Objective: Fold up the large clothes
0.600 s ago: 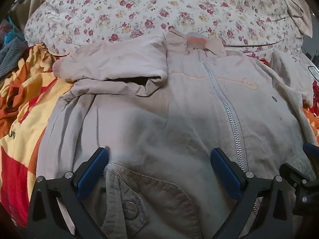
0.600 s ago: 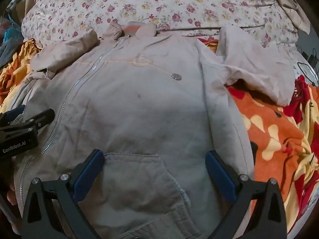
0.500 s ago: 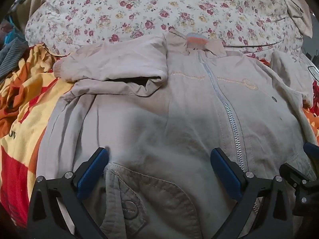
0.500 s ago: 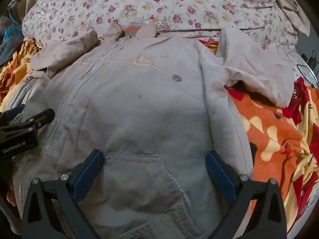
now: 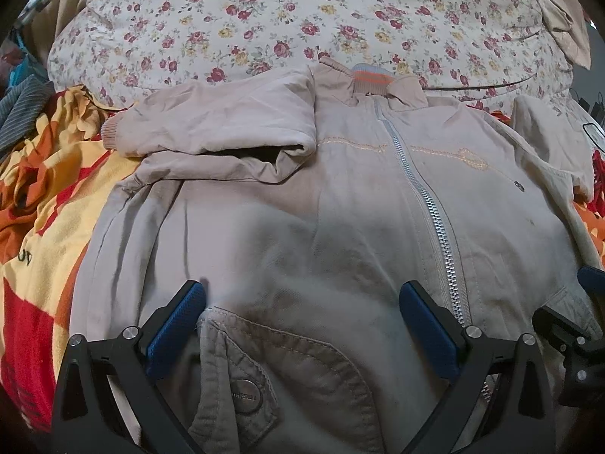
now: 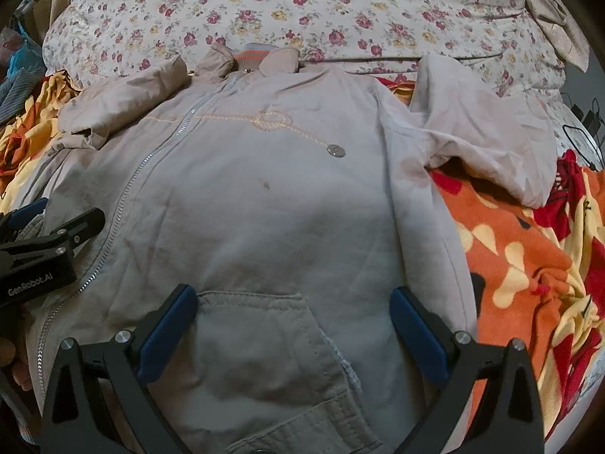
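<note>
A beige zip-up jacket (image 5: 287, 227) lies front-up on the bed, collar at the far side. It also fills the right wrist view (image 6: 264, 208). Its left sleeve (image 5: 211, 125) is folded over the chest; its right sleeve (image 6: 484, 136) lies bent out to the right. My left gripper (image 5: 302, 302) is open just above the left pocket near the hem. My right gripper (image 6: 293, 310) is open just above the right pocket. Each gripper shows at the edge of the other's view: the right one (image 5: 582, 302) and the left one (image 6: 41, 234).
A floral quilt (image 5: 302, 19) lies bunched beyond the collar. An orange, red and yellow blanket (image 6: 529, 265) covers the bed under the jacket and shows on both sides (image 5: 34, 208). Grey striped cloth (image 5: 22, 106) lies far left. Black cables (image 6: 582, 125) lie far right.
Both views have shifted very slightly; the jacket and sleeves lie as before. Both grippers stay open.
</note>
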`<action>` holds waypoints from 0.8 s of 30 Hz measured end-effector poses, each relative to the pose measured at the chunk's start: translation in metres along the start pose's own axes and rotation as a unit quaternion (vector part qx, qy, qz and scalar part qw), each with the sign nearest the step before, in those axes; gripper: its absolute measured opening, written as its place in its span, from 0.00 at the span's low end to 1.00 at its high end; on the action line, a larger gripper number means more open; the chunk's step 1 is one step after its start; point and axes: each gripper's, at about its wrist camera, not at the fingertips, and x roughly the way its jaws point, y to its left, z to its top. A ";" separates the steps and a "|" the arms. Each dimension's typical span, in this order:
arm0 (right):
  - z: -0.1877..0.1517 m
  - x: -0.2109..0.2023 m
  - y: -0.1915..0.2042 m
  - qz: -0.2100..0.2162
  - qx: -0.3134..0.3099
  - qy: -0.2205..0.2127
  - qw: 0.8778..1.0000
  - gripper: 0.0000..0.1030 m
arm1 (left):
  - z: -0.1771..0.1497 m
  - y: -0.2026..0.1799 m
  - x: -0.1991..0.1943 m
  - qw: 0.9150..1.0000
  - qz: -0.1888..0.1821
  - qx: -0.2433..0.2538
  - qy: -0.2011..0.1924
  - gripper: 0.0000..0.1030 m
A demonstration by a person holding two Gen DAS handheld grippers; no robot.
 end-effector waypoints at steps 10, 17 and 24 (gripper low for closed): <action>0.009 -0.027 -0.013 -0.005 0.049 -0.068 0.996 1.00 | 0.000 0.000 0.001 1.000 -0.009 -0.006 0.021 0.98; 0.013 -0.034 -0.019 -0.001 0.074 -0.067 0.995 1.00 | 0.000 0.001 0.001 1.000 -0.008 -0.006 0.016 0.98; 0.011 -0.035 -0.015 -0.007 0.066 -0.070 0.995 1.00 | -0.001 0.002 0.001 1.000 -0.010 -0.007 0.002 0.98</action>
